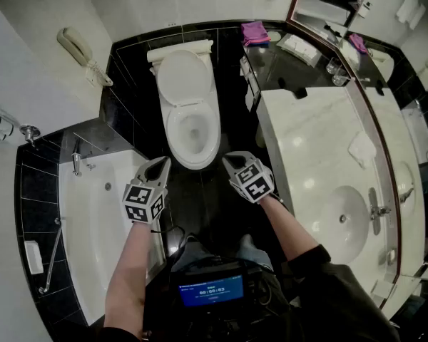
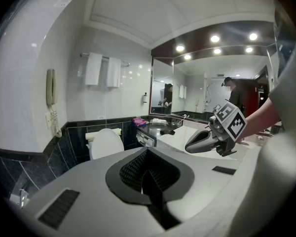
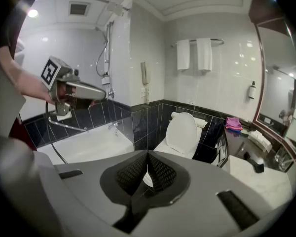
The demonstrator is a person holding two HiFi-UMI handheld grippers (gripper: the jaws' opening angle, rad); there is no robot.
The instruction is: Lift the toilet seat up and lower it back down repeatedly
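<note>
- While neither tool has reached the toilet, the step in hand looks like the approach before a lift. The lid (image 1: 184,77) stands upright, and the toilet seat (image 1: 172,132) appears to lie down on the bowl.
- The left tool (image 1: 160,164) and right tool (image 1: 232,161) both have their jaws pressed together, holding nothing.
- Next, a tip must hook under the seat's front edge.
- The seat lies just ahead, between both tips, untouched.

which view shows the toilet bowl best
The head view: it looks straight down into the toilet bowl, whole rim visible. The right gripper view shows the raised lid and only a slice of the rim; the left gripper view shows just the lid, bowl hidden.
</note>
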